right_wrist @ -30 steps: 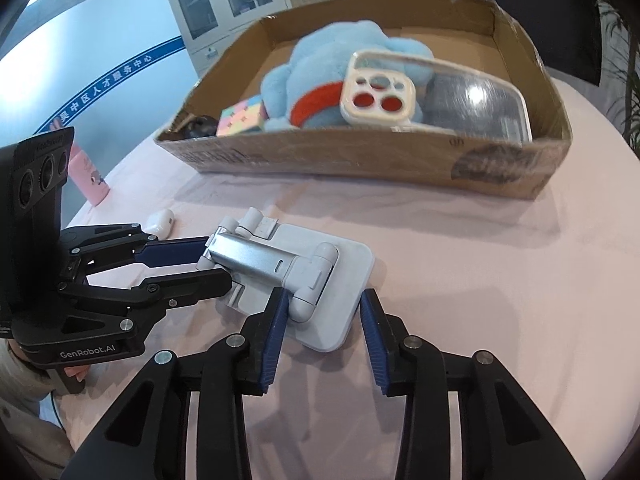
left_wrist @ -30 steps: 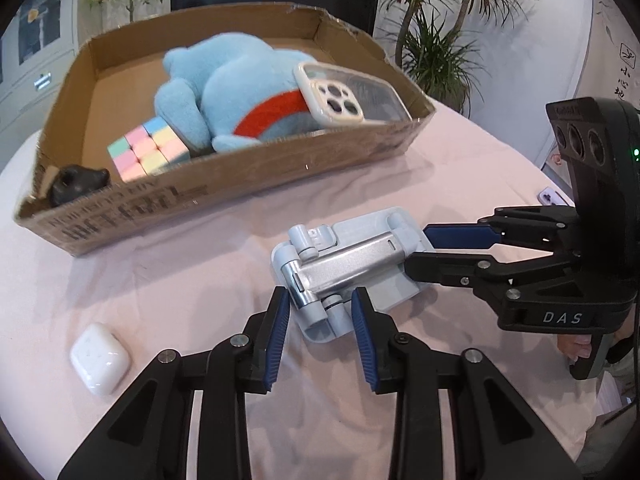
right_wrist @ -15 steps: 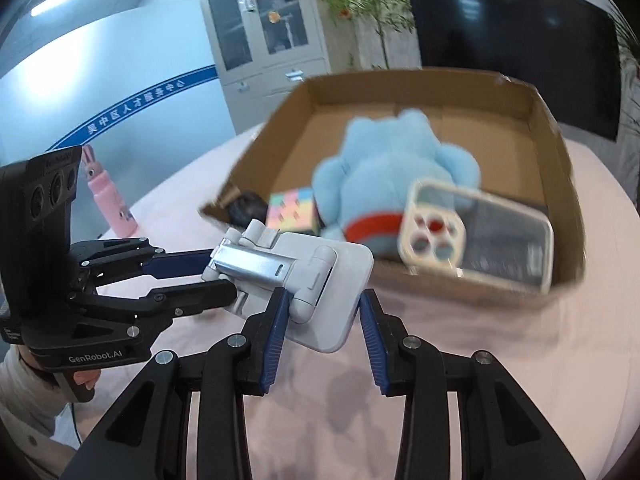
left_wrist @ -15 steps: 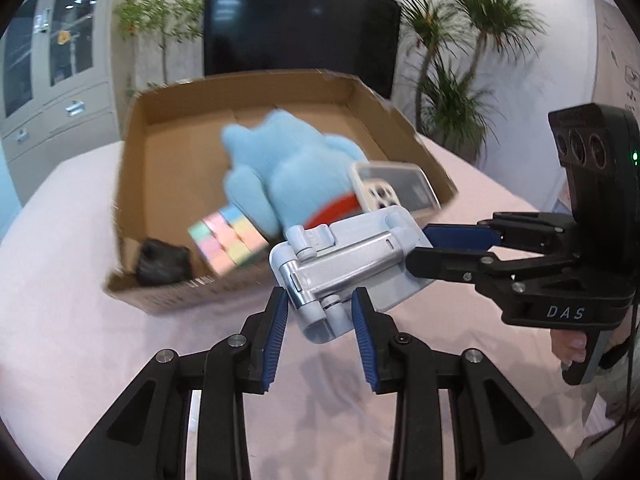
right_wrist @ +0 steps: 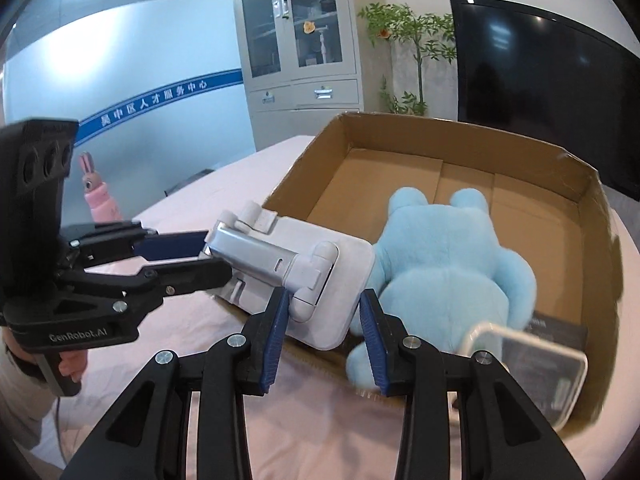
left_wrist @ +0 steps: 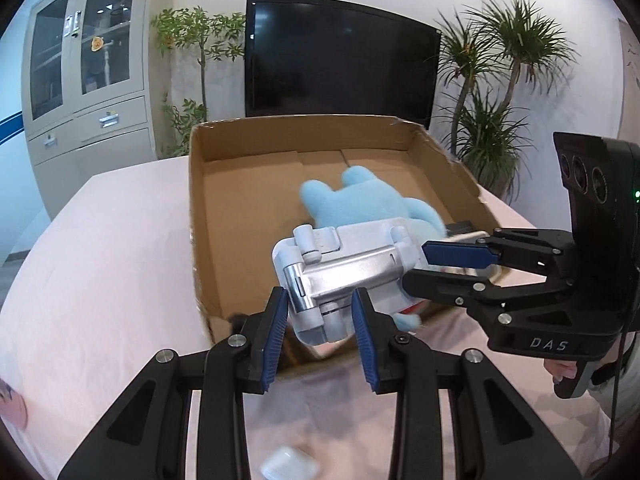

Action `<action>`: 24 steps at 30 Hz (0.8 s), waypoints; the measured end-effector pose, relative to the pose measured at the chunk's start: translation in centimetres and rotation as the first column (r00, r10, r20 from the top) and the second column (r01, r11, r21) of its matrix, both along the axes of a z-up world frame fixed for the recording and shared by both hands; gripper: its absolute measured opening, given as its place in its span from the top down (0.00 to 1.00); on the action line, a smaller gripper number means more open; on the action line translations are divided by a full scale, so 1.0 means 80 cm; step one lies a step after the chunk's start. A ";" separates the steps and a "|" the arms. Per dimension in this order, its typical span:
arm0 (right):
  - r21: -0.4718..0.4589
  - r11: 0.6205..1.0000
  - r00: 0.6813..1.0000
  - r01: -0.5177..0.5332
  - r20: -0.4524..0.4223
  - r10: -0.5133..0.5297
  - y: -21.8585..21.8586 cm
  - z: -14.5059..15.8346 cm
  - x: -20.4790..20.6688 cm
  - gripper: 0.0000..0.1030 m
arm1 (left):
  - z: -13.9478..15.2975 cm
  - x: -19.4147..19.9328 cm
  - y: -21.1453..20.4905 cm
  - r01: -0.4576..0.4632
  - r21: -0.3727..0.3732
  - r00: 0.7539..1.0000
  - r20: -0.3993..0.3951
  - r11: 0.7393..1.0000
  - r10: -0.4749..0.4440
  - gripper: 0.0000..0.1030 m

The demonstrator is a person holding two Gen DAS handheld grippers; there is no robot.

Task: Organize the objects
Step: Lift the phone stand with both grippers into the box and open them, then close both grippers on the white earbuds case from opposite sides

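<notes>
We've got both grippers, left (left_wrist: 320, 320) and right (right_wrist: 322, 320), jaws pinching the phone stand (left_wrist: 344, 264) over the cardboard box (left_wrist: 200, 208) so it stays level going in.

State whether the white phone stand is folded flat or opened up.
Folded flat: the phone stand has its silver arm lying against the base, held between both grippers.

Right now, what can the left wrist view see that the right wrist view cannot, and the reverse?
Only the left wrist view shows the palm-like plants and a blurred white item on the table. Only the right wrist view shows the pink rabbit figure, the blue wall stripe with writing and the clear phone case. Both show the white folding phone stand held by the left gripper and right gripper, the cardboard box and the blue plush.
</notes>
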State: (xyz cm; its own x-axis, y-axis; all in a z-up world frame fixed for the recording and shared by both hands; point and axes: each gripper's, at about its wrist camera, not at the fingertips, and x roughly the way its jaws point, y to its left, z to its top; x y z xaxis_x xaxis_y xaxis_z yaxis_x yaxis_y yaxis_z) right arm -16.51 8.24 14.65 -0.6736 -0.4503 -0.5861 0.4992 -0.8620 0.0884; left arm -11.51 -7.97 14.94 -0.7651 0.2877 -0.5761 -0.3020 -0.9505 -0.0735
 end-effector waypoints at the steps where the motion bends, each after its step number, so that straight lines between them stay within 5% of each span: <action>1: -0.001 1.000 1.000 -0.001 0.006 0.001 -0.004 -0.004 -0.012 0.67 | -0.003 -0.008 -0.003 -0.007 -0.005 1.000 0.003 1.000 0.007 0.71; 10: 0.090 0.996 1.000 0.009 -0.016 -0.008 -0.053 -0.047 -0.078 0.67 | -0.039 -0.068 -0.036 -0.063 -0.012 0.997 0.050 0.998 0.064 0.68; 18: 0.204 0.979 0.994 0.023 -0.105 -0.001 -0.082 -0.064 -0.074 0.66 | -0.057 -0.073 -0.039 -0.076 0.006 0.995 0.068 0.997 0.076 0.67; 21: 0.170 0.985 0.990 0.013 -0.139 0.010 -0.078 -0.049 -0.057 0.65 | -0.030 -0.052 -0.034 -0.063 -0.005 0.998 0.002 0.998 0.063 0.50; 22: 0.166 0.986 0.984 0.036 -0.178 -0.006 -0.075 -0.039 -0.046 0.63 | -0.023 -0.046 -0.035 -0.061 -0.011 0.998 -0.017 0.998 0.061 0.33; 24: 0.123 0.991 0.980 0.050 -0.199 -0.025 -0.067 -0.029 -0.030 0.50 | -0.004 -0.017 -0.037 -0.062 -0.021 0.995 -0.076 0.998 0.060 0.23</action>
State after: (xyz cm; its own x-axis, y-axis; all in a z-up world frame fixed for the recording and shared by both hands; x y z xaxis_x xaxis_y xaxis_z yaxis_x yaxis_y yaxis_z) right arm -18.92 2.89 12.35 -0.7961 -0.3531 -0.4915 0.4633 -0.8781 -0.1195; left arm -12.86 -10.91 14.61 -0.8220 0.2264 -0.5226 -0.2474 -0.9684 -0.0304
